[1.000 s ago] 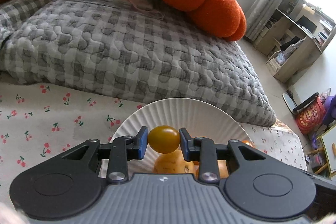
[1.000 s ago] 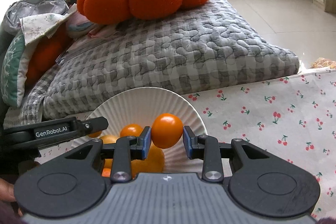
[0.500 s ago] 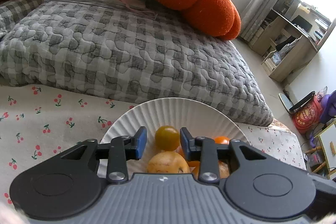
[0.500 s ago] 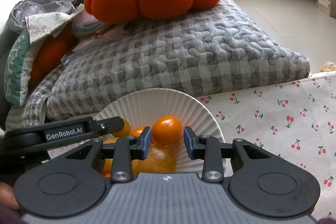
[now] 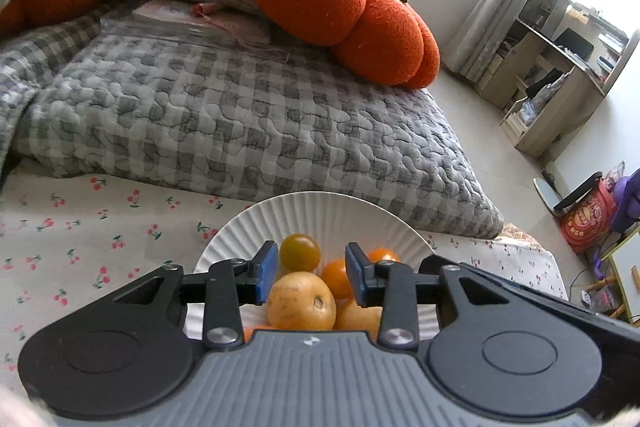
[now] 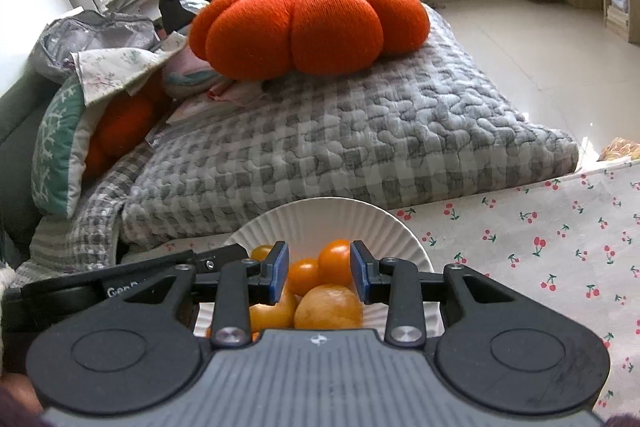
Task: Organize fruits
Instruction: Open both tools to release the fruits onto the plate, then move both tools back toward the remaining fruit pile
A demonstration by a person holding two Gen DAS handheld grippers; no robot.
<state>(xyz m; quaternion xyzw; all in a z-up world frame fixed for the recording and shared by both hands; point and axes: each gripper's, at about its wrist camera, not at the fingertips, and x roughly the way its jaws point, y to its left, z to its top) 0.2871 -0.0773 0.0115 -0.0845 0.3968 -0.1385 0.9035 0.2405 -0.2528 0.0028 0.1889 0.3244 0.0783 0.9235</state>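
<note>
Now that both small tomatoes are let go, they sit in the white plate [image 5: 320,215] with the other fruit: the yellow tomato [image 5: 300,252] ahead of the left gripper [image 5: 311,273], the orange tomato [image 6: 335,262] ahead of the right gripper [image 6: 319,271]. Both jaws have just been opening and stand apart, clear and lifted. Drop-off looks done on the cherry-print desk [image 6: 560,227].
</note>
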